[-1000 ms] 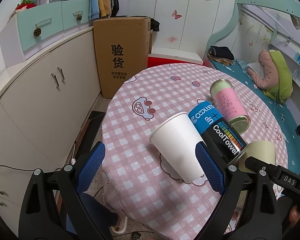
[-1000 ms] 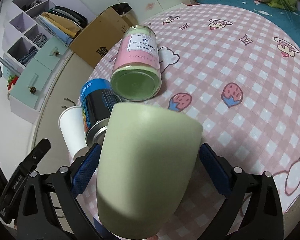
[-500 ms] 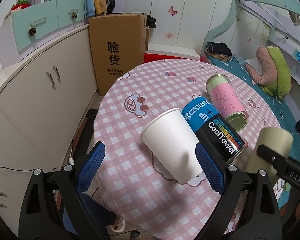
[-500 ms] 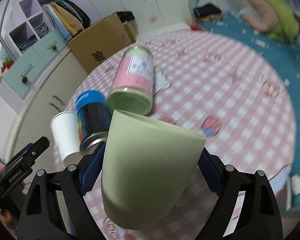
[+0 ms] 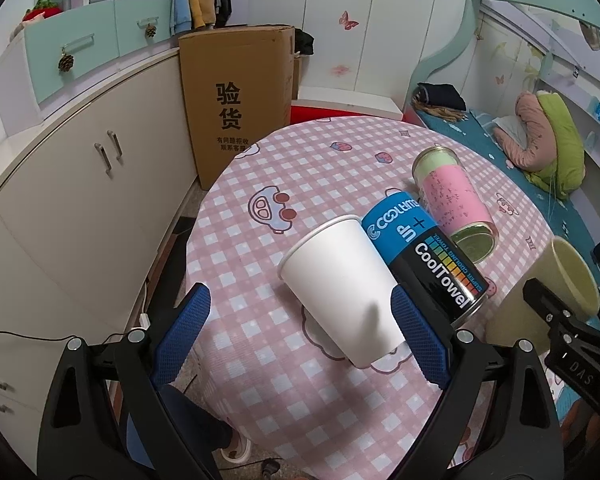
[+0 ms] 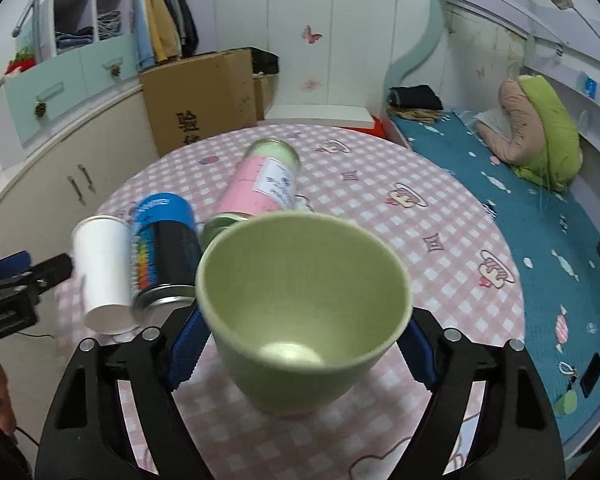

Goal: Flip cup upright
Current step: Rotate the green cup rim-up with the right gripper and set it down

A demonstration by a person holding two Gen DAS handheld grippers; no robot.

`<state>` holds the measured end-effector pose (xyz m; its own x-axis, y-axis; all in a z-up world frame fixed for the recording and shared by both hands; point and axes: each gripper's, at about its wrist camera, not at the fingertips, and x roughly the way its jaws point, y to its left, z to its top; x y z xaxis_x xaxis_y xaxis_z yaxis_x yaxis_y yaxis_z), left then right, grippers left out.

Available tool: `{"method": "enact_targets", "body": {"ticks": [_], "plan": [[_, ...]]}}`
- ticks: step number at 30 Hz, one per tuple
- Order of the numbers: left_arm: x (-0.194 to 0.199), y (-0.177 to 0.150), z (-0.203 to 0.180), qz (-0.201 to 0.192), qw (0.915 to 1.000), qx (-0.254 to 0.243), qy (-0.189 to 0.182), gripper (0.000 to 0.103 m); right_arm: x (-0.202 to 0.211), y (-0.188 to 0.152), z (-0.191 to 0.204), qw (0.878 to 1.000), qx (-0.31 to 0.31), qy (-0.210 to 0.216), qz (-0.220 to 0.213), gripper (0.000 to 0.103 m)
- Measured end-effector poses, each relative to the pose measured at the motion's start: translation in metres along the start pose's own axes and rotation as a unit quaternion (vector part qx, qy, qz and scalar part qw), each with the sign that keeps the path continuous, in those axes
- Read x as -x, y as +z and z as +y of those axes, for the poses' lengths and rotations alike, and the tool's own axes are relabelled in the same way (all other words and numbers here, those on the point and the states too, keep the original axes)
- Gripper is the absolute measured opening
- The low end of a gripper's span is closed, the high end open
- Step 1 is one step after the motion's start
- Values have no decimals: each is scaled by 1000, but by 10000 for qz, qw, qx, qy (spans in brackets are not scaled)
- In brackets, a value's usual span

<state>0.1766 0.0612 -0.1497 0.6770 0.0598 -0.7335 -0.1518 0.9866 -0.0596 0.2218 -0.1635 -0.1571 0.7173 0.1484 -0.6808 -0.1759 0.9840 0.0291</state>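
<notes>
My right gripper (image 6: 300, 348) is shut on a pale green cup (image 6: 304, 304), held over the near part of the pink checked table (image 6: 440, 216) with its mouth turned up toward the camera. The green cup also shows at the right edge of the left wrist view (image 5: 540, 296). A white paper cup (image 5: 344, 292) lies on its side on the table, mouth to the far left. My left gripper (image 5: 300, 336) is open around it, its fingers either side without touching. The white cup appears in the right wrist view (image 6: 102, 272) too.
A blue and black CoolTowel can (image 5: 424, 264) lies against the white cup's right side. A pink and green canister (image 5: 456, 204) lies beyond it. A cardboard box (image 5: 236, 100) and white cabinets (image 5: 80, 184) stand left, a bed (image 6: 540, 200) right.
My right gripper has rotated the green cup from bottom-up to mouth-up. My left gripper has drifted slightly back, still open around the white cup.
</notes>
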Motion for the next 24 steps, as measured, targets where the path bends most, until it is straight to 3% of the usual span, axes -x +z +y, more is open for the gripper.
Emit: {"method": "enact_targets", "body": {"ticks": [13,24], "plan": [[29,-5,-2,-222,9997,-25,-49,92,25,-2,9,9997,-105,139,-187,81],[87,-14,-9,-700,9971,-134,-261,92,93,-5,18,9971,-87,140,-743,84]]}}
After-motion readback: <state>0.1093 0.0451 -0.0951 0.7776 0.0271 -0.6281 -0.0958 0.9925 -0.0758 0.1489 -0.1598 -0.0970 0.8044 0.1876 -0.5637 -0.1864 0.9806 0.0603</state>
